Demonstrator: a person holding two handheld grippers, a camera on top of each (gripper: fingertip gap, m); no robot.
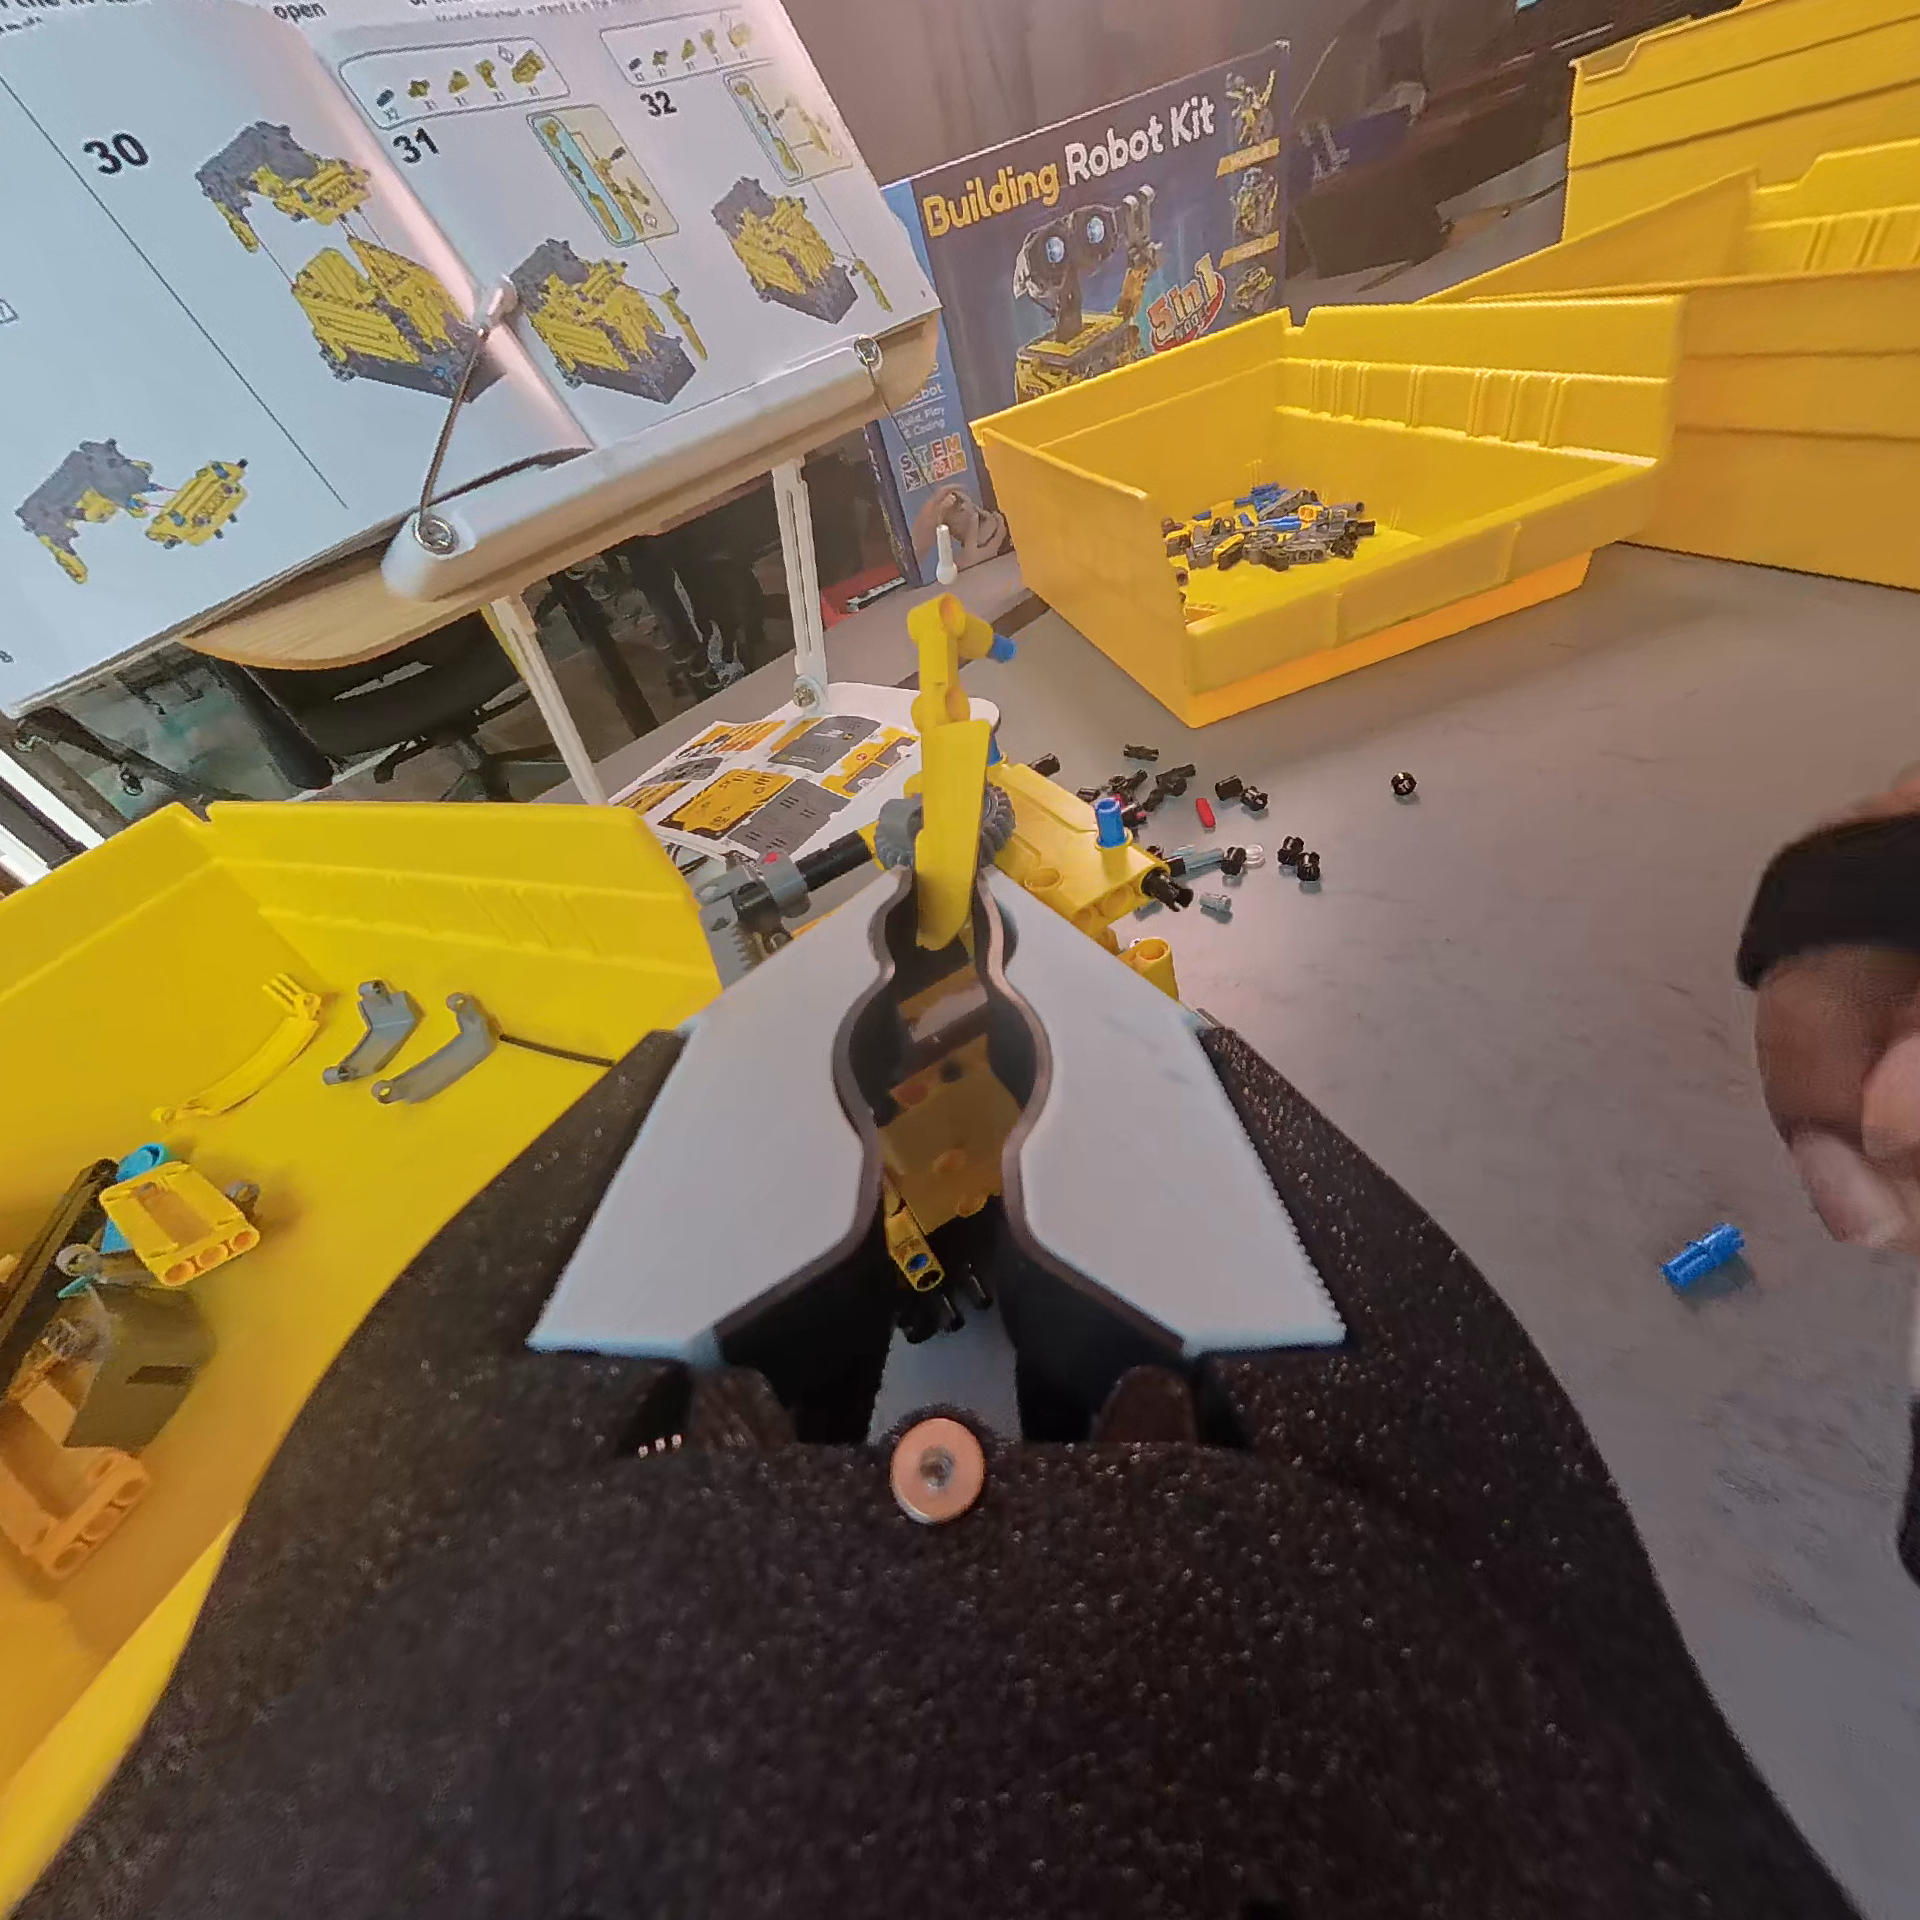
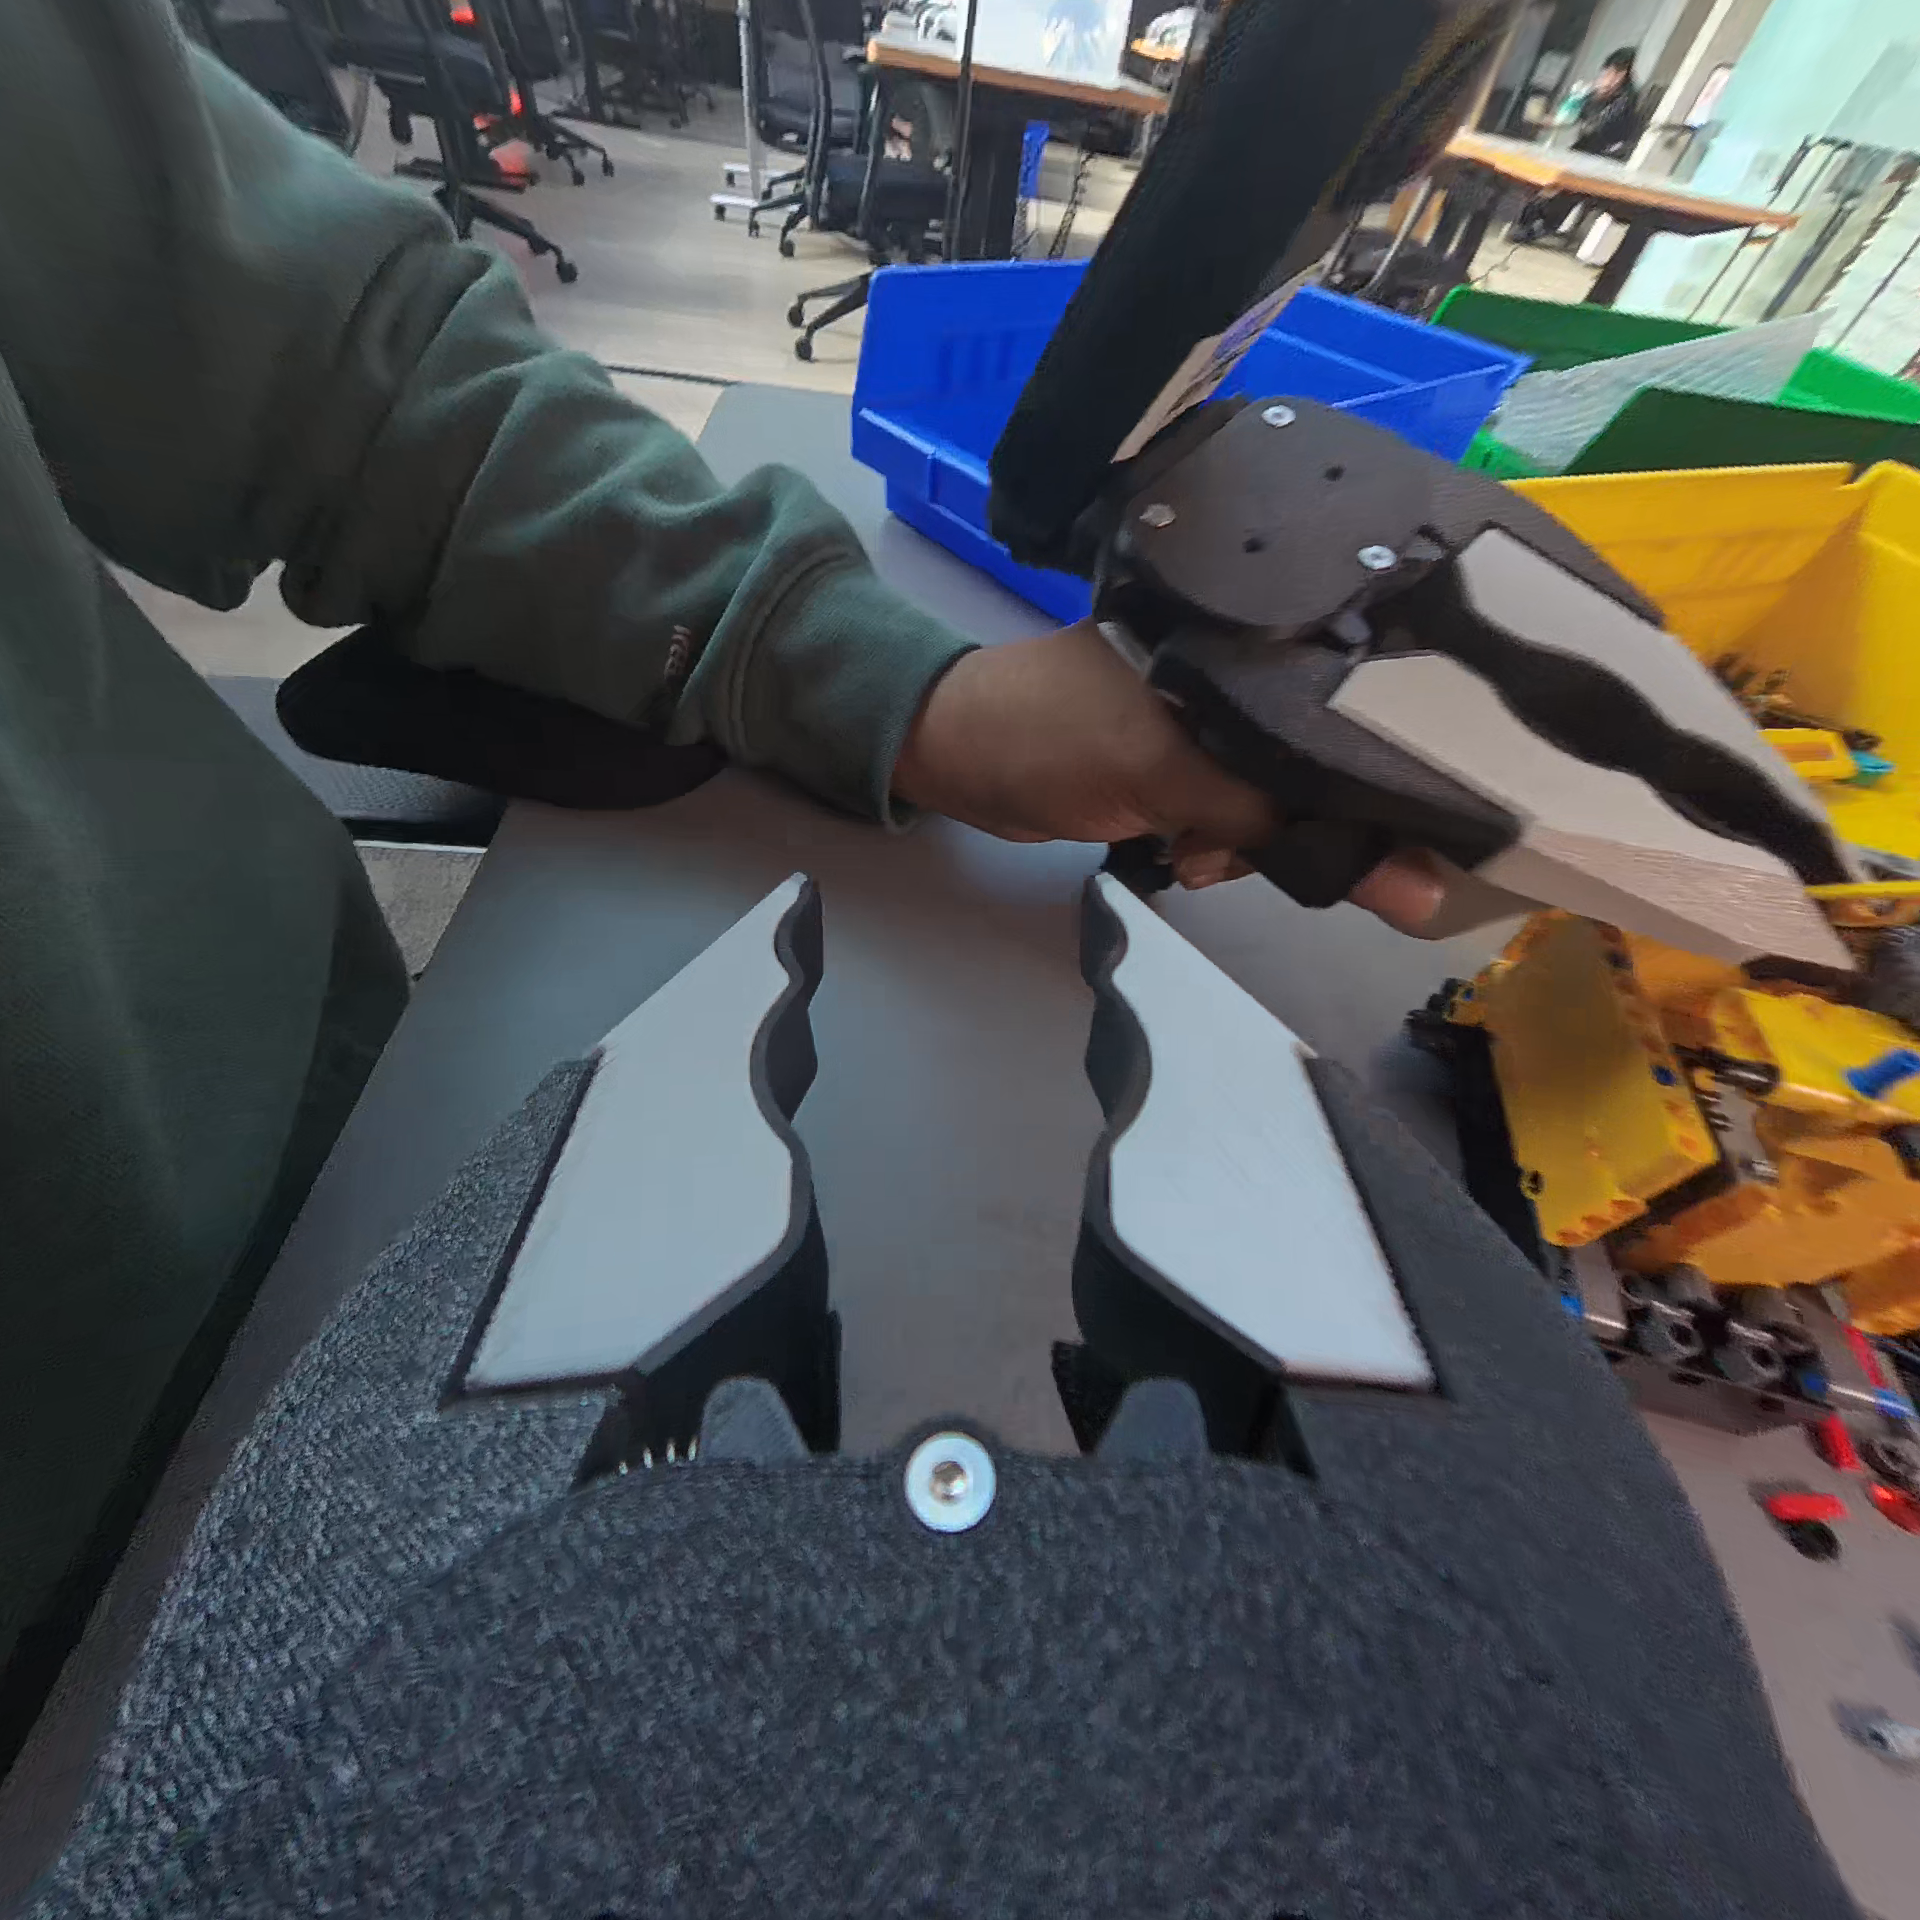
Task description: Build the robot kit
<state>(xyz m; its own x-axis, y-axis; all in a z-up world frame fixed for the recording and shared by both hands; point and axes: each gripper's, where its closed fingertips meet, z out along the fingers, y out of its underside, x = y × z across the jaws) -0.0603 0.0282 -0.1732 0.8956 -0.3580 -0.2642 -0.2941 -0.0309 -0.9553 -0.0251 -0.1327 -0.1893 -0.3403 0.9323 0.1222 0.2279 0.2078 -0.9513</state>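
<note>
Yellow building-brick parts dominate the left wrist view. The left gripper (image 1: 940,894) is seen closed on a yellow brick model (image 1: 951,821), whose upright curved panel and pin-holed beam rise between the grey fingertips (image 1: 1049,935), while a lower section of the model is visible in the gap between the fingers. Grey gears and a black axle of the model project to the left of the tips. An open instruction booklet (image 1: 312,260) is held on a white stand at upper left, and a kit box (image 1: 1101,229) is stood behind it. A yellow bin (image 1: 1091,499) containing small mixed pieces is placed at upper right; a second yellow bin (image 1: 436,873), holding curved yellow and grey parts, lies at left. Loose black pins (image 1: 1174,784) are scattered on the grey table (image 1: 1507,1039), and a blue connector (image 1: 1702,1257) lies apart at right, near a blurred hand (image 1: 1849,1039).

Grey tabletop (image 2: 935,1039) is shown beneath the right gripper (image 2: 948,914) in the right wrist view; its fingers are spread wide and nothing is held between them. The left gripper (image 2: 1839,925) is seen farther off, grasped by a hand (image 2: 1049,738) in a green sleeve (image 2: 468,499), its tips pressed onto the yellow brick model (image 2: 1662,1122) at right. A blue bin (image 2: 956,384), a green bin (image 2: 1683,426) and a yellow bin (image 2: 1714,561) are ranged behind.
</note>
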